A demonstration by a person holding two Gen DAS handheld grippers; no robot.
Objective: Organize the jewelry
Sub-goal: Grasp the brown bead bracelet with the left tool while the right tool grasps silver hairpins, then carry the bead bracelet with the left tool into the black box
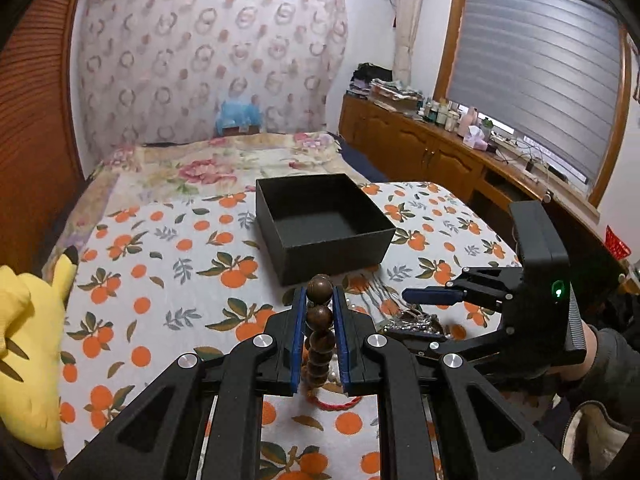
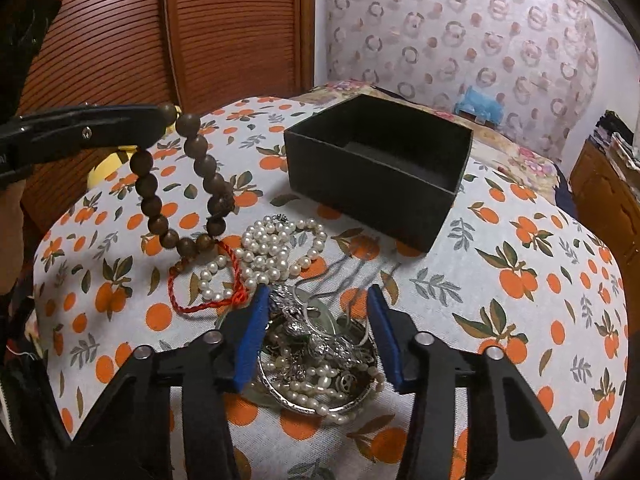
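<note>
The right gripper [image 2: 316, 304] hides part of the jewelry pile [image 2: 316, 352] near the black box [image 2: 376, 168], jaws apart around it, not pinching. The left gripper [image 1: 319, 300] pinches a brown bead bracelet [image 2: 180, 184].

The left wrist camera sits just behind the left gripper [image 1: 319, 300] and looks forward and downward over the bench [image 1: 168, 248] toward the bed [image 1: 224, 164] and the window [image 1: 536, 80]. The right wrist camera sits behind the right gripper [image 2: 318, 300], tilted down more steeply, very near the jewelry pile [image 2: 316, 352], facing the wooden door [image 2: 200, 28]. Both views share the black box [image 1: 324, 224] [image 2: 376, 168], the orange-print cloth [image 1: 152, 280] [image 2: 520, 280] and the bead bracelet [image 1: 320, 320] [image 2: 180, 184]; each also shows the other gripper from the side.
</note>
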